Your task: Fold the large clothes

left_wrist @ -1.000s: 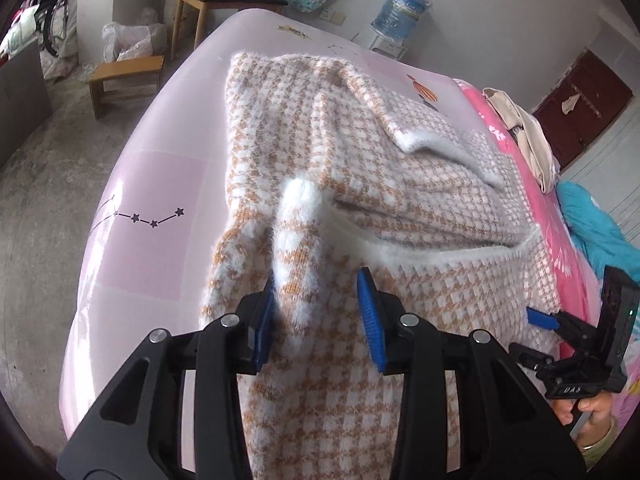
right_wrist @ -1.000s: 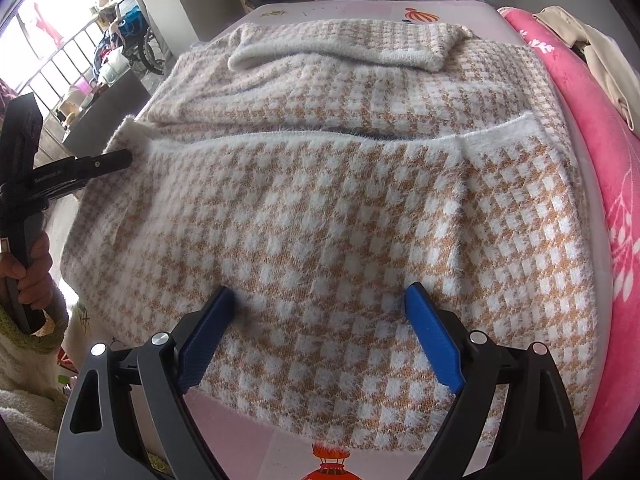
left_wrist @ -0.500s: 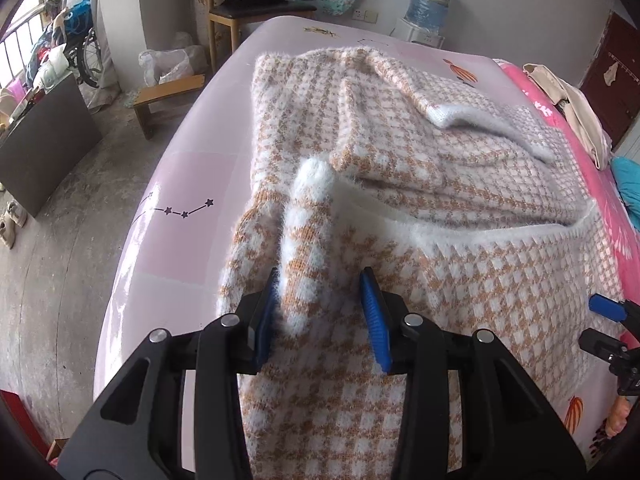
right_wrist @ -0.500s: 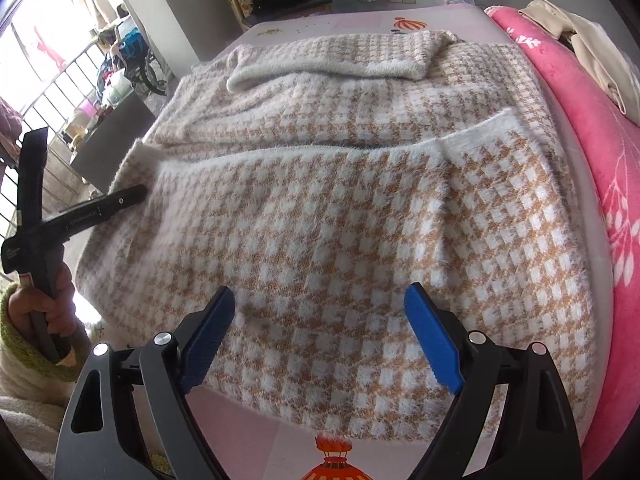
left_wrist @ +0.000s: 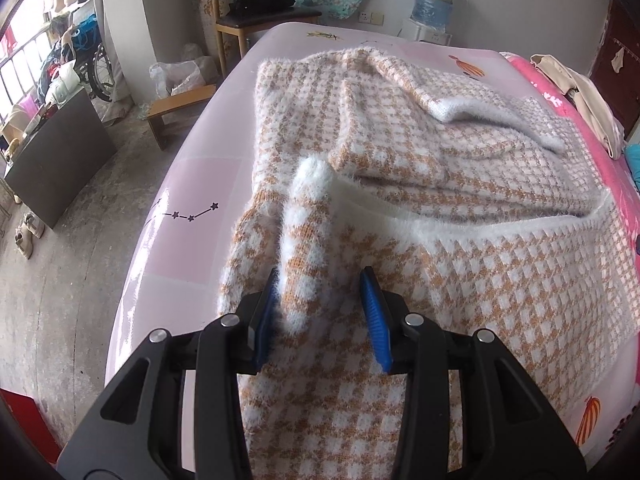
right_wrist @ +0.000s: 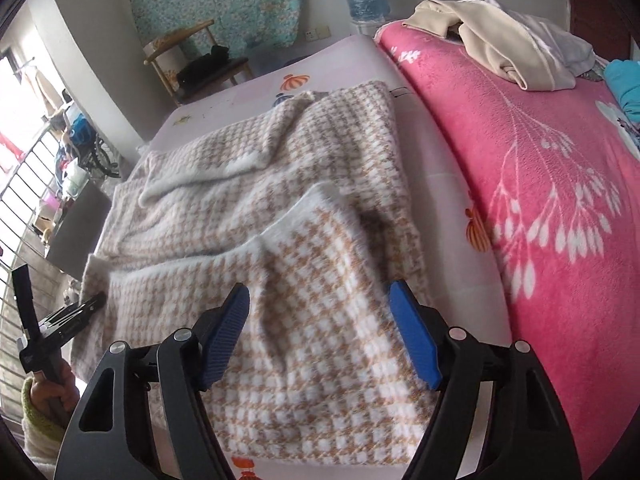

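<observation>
The houndstooth sweater [left_wrist: 460, 184], tan and white with fuzzy white trim, is lying partly folded on the bed [left_wrist: 192, 184], which is wearing a pale pink printed sheet. The left gripper [left_wrist: 320, 312] is pinching a raised ridge of the sweater's near left edge, the fabric standing up between its blue jaws. The right gripper [right_wrist: 320, 340] is hovering over the sweater's near right corner; its jaws are closing, with fabric lying below them but not yet pressed.

A water bottle [left_wrist: 434, 0], blue and translucent, is standing on its dispenser by the far wall; its fill level cannot be told.

Compared with a second ago, the right gripper has swung toward the sweater's right side, so the pink floral blanket [right_wrist: 540, 200] is now filling more of its view; the left grip is unchanged.

A beige garment [right_wrist: 500, 44] is lying on the blanket. A wooden chair [left_wrist: 260, 16] carrying dark items, a low stool [left_wrist: 180, 108] and a bare concrete floor [left_wrist: 60, 280] are flanking the bed.
</observation>
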